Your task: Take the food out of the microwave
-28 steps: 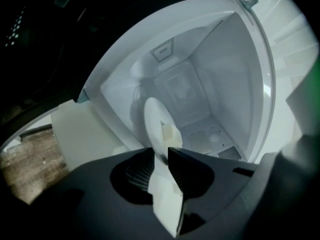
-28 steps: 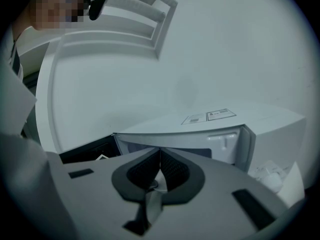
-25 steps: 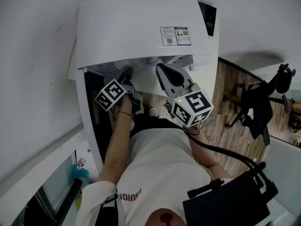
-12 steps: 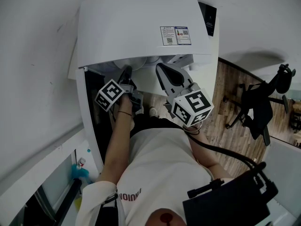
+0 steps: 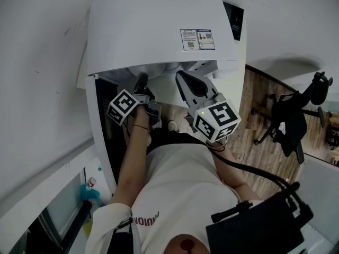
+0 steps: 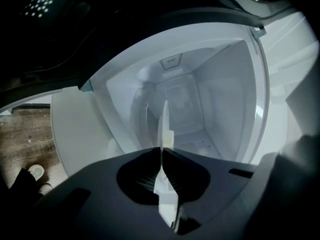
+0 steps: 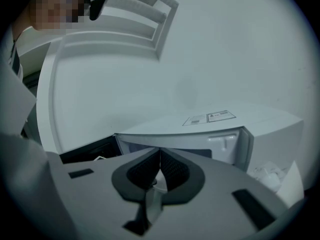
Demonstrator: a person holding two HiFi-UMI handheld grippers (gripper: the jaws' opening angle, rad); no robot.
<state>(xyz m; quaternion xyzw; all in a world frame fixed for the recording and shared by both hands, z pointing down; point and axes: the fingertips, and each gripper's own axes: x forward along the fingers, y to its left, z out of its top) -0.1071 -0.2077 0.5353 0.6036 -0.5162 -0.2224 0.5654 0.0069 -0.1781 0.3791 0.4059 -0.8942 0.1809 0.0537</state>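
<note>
The white microwave (image 5: 153, 30) stands open, its dark door (image 5: 103, 136) swung out to the left. My left gripper (image 5: 142, 83) reaches into the cavity. In the left gripper view its jaws (image 6: 161, 148) are closing, and the pads pinch the thin rim of a white dish (image 6: 164, 121) seen edge-on. No food shows on the dish from here. My right gripper (image 5: 183, 78) hangs in front of the microwave's right side. In the right gripper view it is shut (image 7: 159, 151) with nothing between the pads, facing the microwave (image 7: 225, 121) from outside.
A black office chair (image 5: 296, 115) stands on the wooden floor (image 5: 259, 105) to the right. A black case (image 5: 259, 229) sits at the lower right. A small bottle (image 5: 91, 192) is low on the left, by the white wall.
The left gripper's marker cube has rolled a little at the microwave's mouth. The right gripper has not moved.
</note>
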